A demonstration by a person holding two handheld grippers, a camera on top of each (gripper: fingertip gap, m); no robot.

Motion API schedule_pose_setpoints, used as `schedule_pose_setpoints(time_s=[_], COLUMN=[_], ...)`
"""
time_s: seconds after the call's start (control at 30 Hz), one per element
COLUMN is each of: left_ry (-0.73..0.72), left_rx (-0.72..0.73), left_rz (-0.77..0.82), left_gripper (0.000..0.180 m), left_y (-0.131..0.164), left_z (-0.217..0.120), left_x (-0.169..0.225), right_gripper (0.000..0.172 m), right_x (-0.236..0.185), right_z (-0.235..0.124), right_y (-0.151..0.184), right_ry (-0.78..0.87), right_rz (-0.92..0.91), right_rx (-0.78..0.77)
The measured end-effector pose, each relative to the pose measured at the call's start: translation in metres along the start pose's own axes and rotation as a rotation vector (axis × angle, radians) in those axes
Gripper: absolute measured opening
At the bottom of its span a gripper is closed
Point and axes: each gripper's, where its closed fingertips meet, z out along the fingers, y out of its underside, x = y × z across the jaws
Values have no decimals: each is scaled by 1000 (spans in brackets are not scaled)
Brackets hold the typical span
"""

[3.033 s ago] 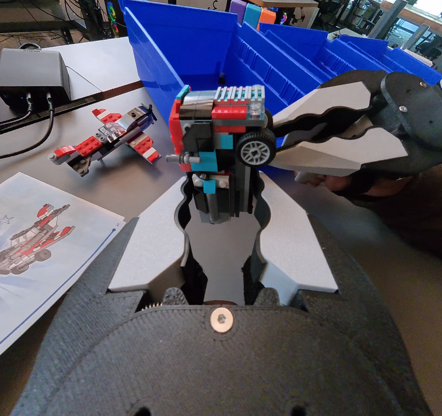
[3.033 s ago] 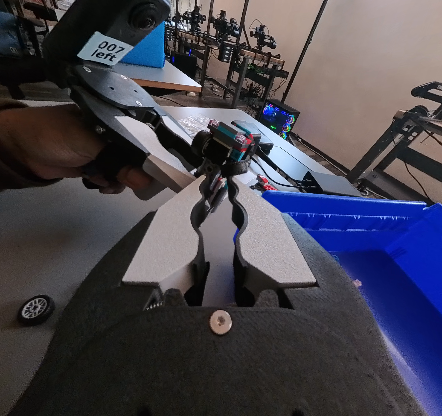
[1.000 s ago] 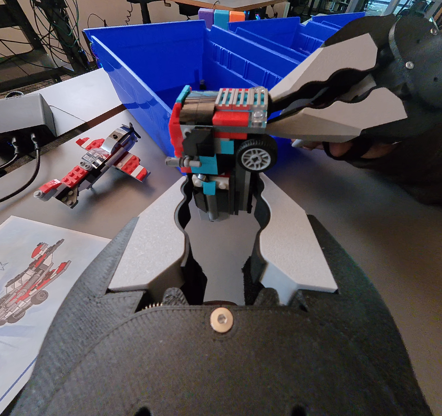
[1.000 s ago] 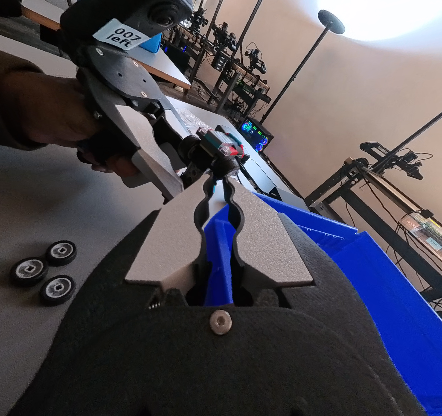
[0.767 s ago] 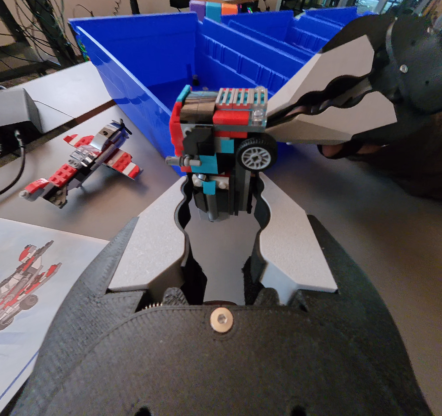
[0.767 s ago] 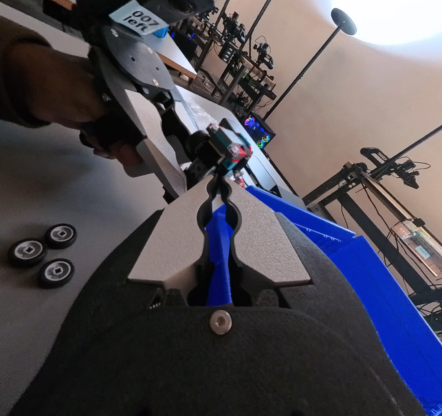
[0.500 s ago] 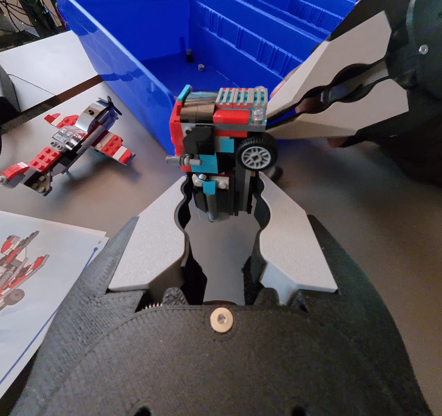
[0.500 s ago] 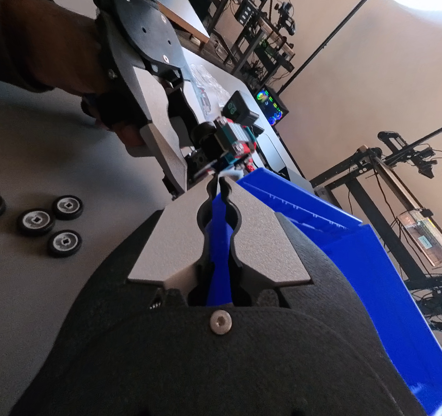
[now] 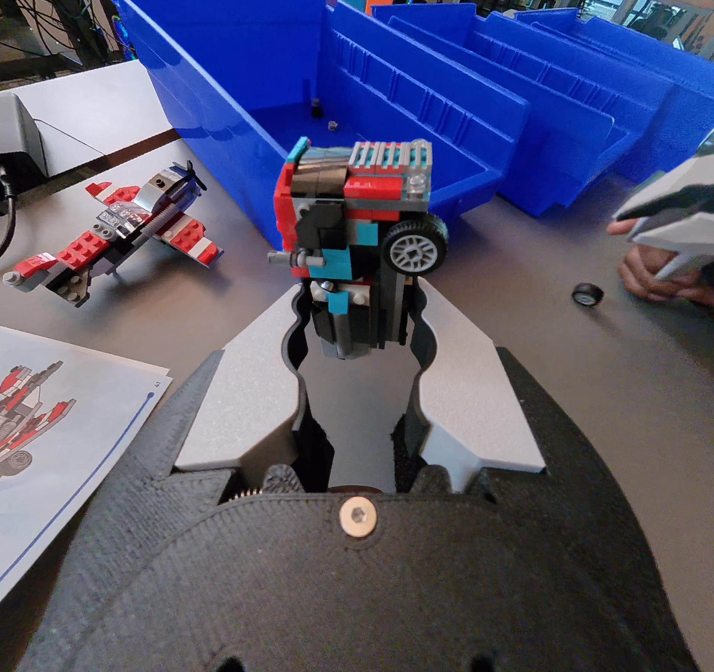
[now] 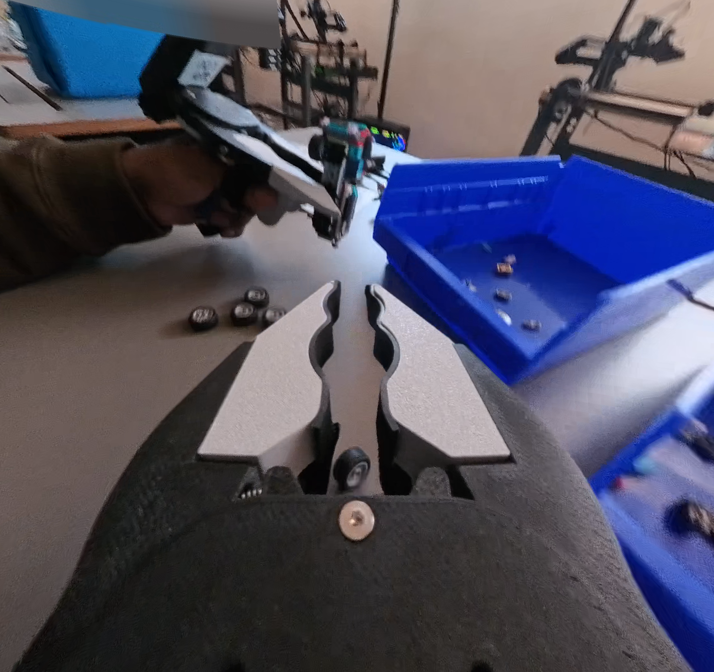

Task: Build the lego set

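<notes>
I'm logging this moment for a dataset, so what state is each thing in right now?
Left gripper: shut on the brick-built vehicle, held clear of the table.
Right gripper: open, nothing between its fingertips.
Loose wheel: on its edge on the table, under the right gripper.
Four wheels: lying flat, clustered.
Brick-built plane: assembled, resting on the table.
Nearest blue bin: open, a few small pieces inside.
Instruction sheet: lying flat.

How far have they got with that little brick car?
Four loose black wheels lie grouped on the grey table, a fifth apart. The left gripper clamps the red, teal and black brick car, one wheel still on it. The right gripper is open, holding nothing. The rest remains assembled.
</notes>
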Motion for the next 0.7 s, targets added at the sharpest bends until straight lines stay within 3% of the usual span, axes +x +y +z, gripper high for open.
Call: schedule_pose_setpoints(time_s=[0.23, 0.3, 0.43, 0.5, 0.7], left_ry=[4, 7, 15, 17, 27], left_rx=[10, 13, 13, 14, 26], left_rz=[15, 16, 17, 19, 17], left_gripper=[53, 53, 53, 53, 53], left_y=[-5, -5, -5, -6, -9], left_z=[-1, 0, 2, 2, 2], left_x=[6, 8, 13, 15, 19], right_gripper=[23, 32, 39, 23, 23], right_x=[3, -10, -56, -68, -64], right_z=[-89, -107, -122, -126, -124], right_y=[50, 60, 81, 100, 100], right_ry=[191, 137, 13, 7, 79], right_rz=[34, 40, -36, -88, -58], right_rx=[-252, -306, -404, -482, -479])
